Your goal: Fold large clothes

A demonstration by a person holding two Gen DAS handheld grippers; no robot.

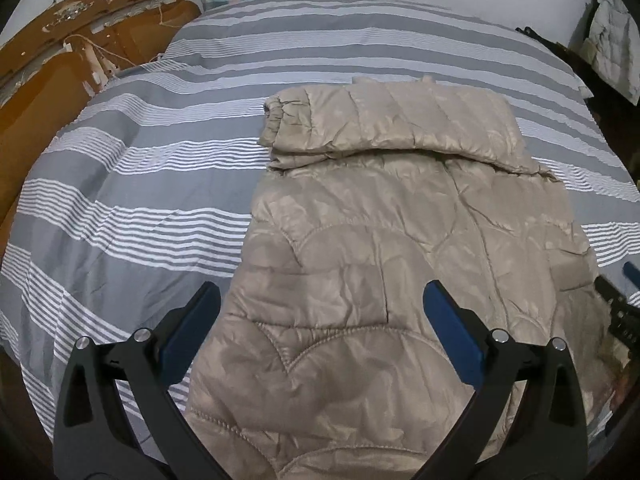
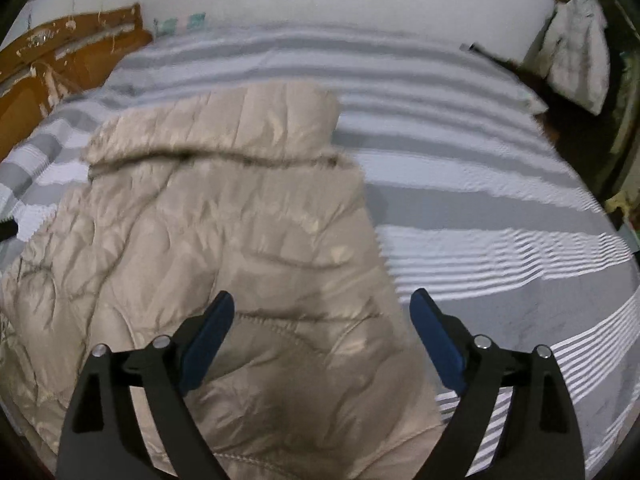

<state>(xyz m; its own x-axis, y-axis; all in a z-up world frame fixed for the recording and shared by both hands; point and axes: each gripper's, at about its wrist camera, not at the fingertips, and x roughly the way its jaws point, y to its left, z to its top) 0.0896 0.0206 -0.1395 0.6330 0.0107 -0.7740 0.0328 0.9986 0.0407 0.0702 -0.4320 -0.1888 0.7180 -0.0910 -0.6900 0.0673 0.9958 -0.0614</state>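
Note:
A beige quilted puffer jacket (image 1: 392,240) lies flat on the striped bed, with a folded part laid across its far end (image 1: 384,120). My left gripper (image 1: 322,296) hovers open above the jacket's near left part, nothing between its blue pads. The right wrist view shows the same jacket (image 2: 224,232) filling the left and middle. My right gripper (image 2: 322,304) stands open over the jacket's near right edge, its pads apart and empty. The right gripper's tip also peeks in at the right edge of the left wrist view (image 1: 624,292).
The bed has a grey and white striped cover (image 1: 160,184) (image 2: 500,216). An orange-brown wooden headboard (image 1: 60,68) stands at the left. A white wall runs behind the bed. Pale clothing (image 2: 576,44) hangs at the far right beside dark furniture.

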